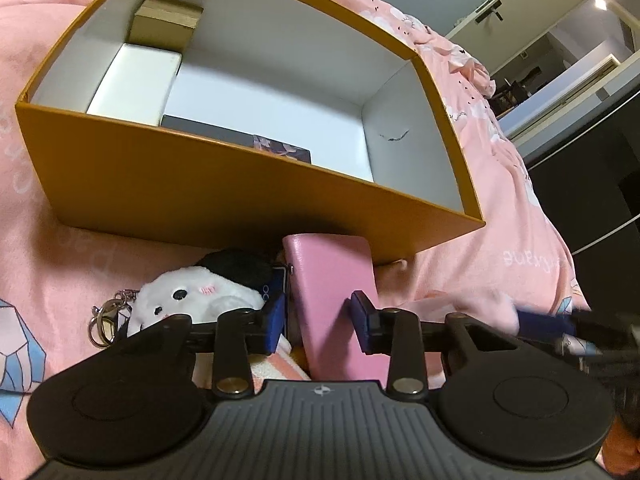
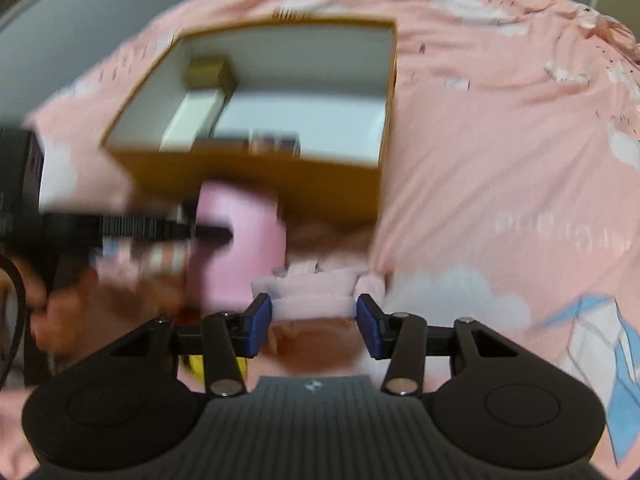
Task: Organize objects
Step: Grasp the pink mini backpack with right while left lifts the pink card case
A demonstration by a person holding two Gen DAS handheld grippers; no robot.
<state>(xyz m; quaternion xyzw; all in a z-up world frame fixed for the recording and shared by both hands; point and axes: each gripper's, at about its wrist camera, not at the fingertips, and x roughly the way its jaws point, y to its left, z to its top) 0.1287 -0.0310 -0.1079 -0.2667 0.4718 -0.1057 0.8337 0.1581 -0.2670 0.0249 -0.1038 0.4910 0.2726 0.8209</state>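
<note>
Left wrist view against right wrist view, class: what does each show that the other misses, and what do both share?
Only the left wrist view shows the white plush toy with its metal keyring clip, and an open doorway to another room. Only the right wrist view shows folded pale pink cloth between the right gripper fingers. Both show the orange box holding a gold box and a white box, the pink case, and the pink bedspread.

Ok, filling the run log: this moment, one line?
left tongs open around pink wallet | right tongs at pale cloth, grip unclear | orange box open
</note>
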